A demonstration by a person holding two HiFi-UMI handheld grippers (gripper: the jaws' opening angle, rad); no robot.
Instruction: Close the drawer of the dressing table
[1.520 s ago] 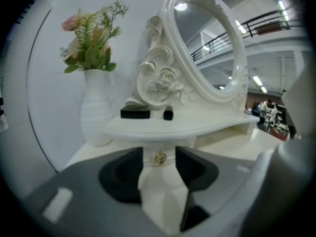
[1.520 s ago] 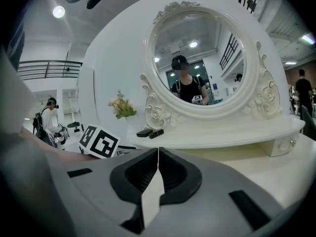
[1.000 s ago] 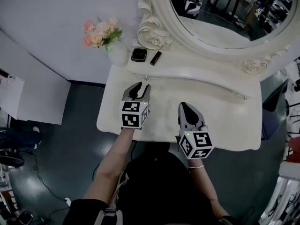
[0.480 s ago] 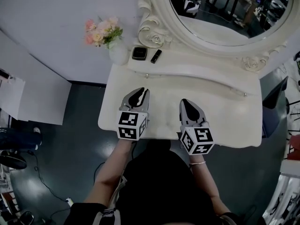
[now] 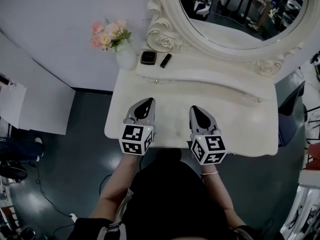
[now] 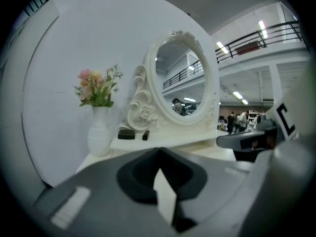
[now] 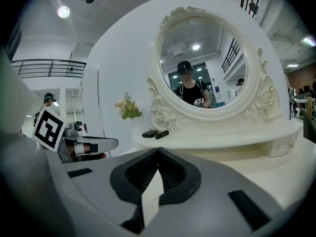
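1. Progress: as far as I can judge, the closing is done. No drawer sticks out of the dressing table (image 5: 240, 129) in any view.
2. Where the drawer is: in the raised shelf under the mirror (image 5: 235, 14). Two small knobs show on that shelf's front, the left knob (image 5: 156, 81) and the right knob (image 5: 258, 100). Both fronts look flush with the shelf. The right gripper view shows one drawer front (image 7: 282, 145) from the side, seated in.
3. I can't tell which of the two was the task's drawer. The steep head view hides most of the front faces, so a small leftover gap can't be ruled out.
4. What's left, by my read: nothing, or at most a last check push on a knob.
5. Left gripper (image 5: 147, 103): its jaws have just been closing and now meet tip to tip (image 6: 158, 154), with nothing between them. It hangs over the tabletop's front left part, well apart from the left knob.
6. Right gripper (image 5: 194, 110): jaws together (image 7: 158, 152), empty, over the tabletop's middle front, touching nothing that I can see.
7. The vase of flowers (image 5: 125, 56) and the black case (image 5: 148, 58) sit on the shelf's left end, clear of both grippers.
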